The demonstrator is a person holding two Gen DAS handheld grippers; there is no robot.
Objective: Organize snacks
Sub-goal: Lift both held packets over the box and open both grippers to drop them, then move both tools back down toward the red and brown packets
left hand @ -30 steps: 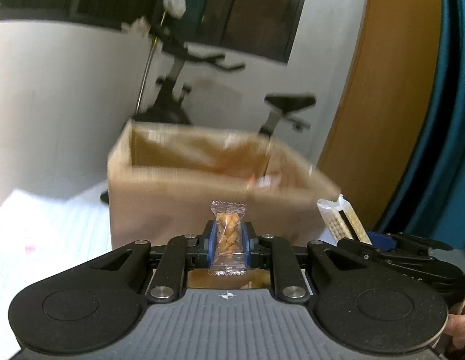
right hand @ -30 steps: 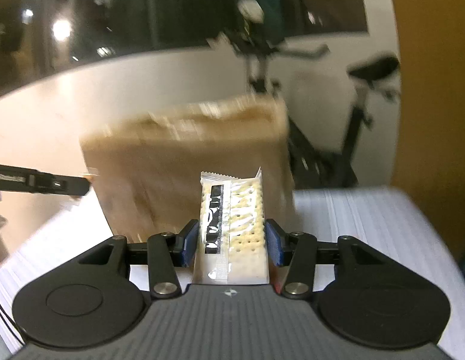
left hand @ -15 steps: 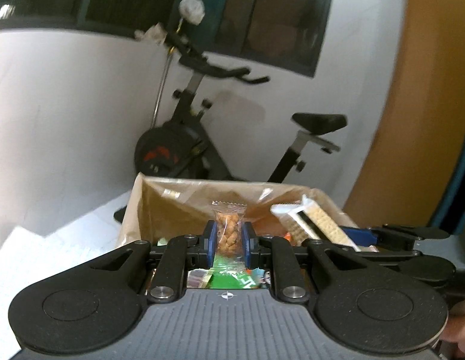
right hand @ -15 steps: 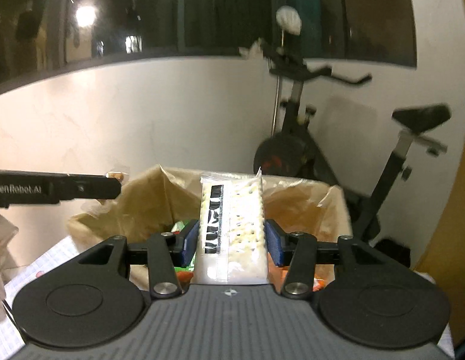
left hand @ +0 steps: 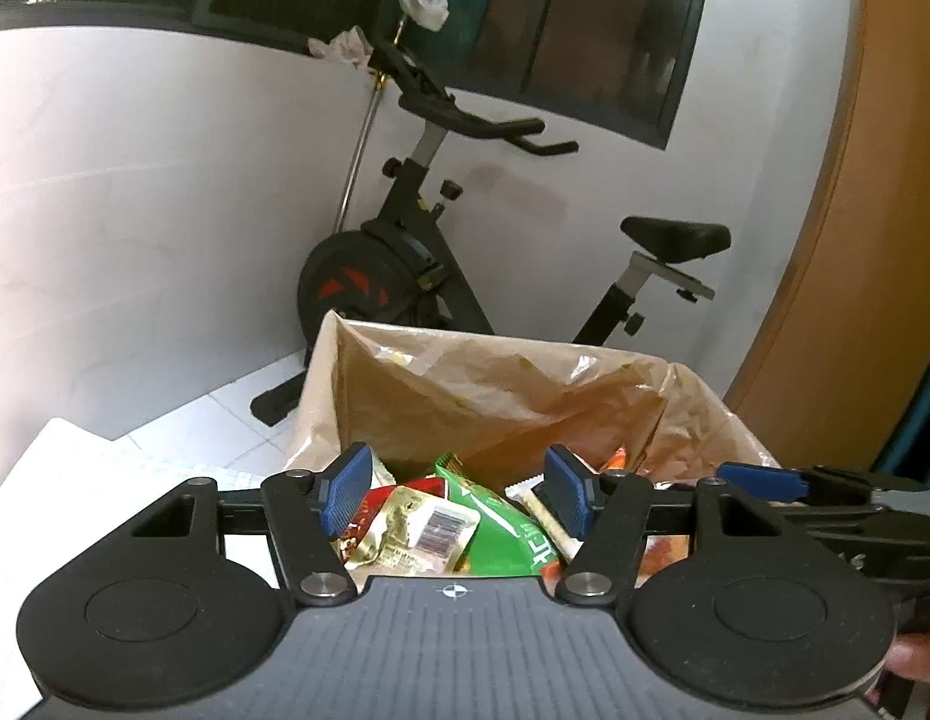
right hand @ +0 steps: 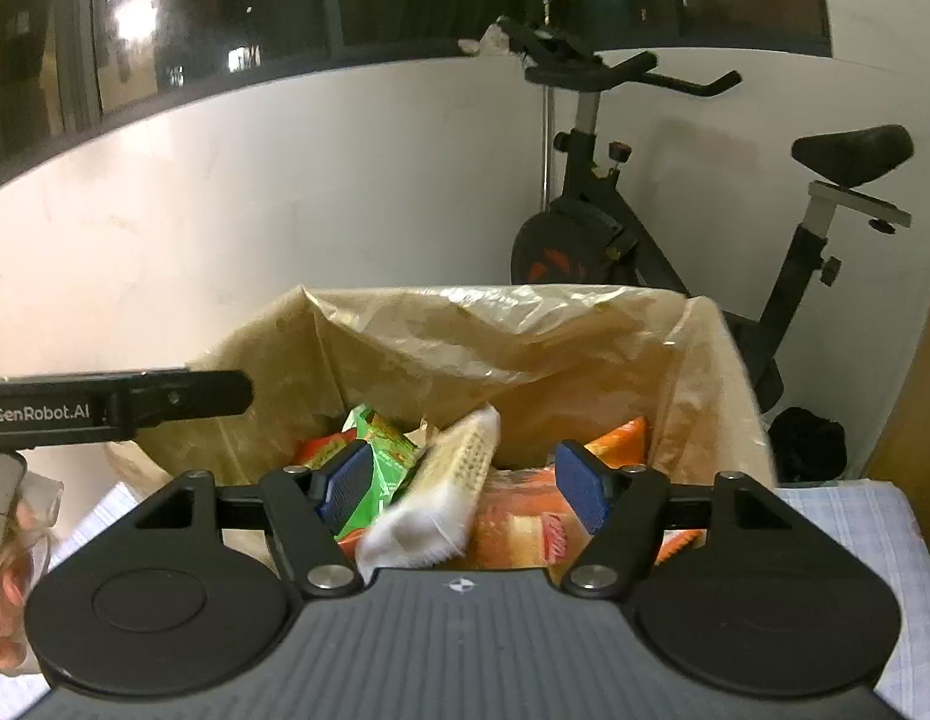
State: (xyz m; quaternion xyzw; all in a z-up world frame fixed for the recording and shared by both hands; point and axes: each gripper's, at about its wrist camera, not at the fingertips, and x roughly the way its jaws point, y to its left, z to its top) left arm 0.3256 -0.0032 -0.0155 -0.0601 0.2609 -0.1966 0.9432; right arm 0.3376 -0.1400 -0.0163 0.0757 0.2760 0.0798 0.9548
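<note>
A cardboard box lined with a clear plastic bag (left hand: 501, 384) (right hand: 525, 348) holds several snack packs: a green pack (left hand: 501, 528), a gold pack (left hand: 417, 531) and orange packs (right hand: 525, 522). My left gripper (left hand: 456, 495) is open and empty just above the box's near rim. My right gripper (right hand: 465, 486) is open over the box. The white cracker pack (right hand: 447, 492) is blurred between its jaws, loose and tilted, falling onto the snacks. The right gripper also shows in the left wrist view (left hand: 825, 498), and the left gripper in the right wrist view (right hand: 117, 402).
An exercise bike (left hand: 441, 264) (right hand: 645, 228) stands behind the box by the white wall. A white checked cloth (right hand: 855, 516) covers the table around the box. An orange-brown door (left hand: 855, 240) is at the right.
Both grippers rose over the box and opened. The left one dropped the small nut packet into the box. The right one let go of the cracker pack, which is falling in.
</note>
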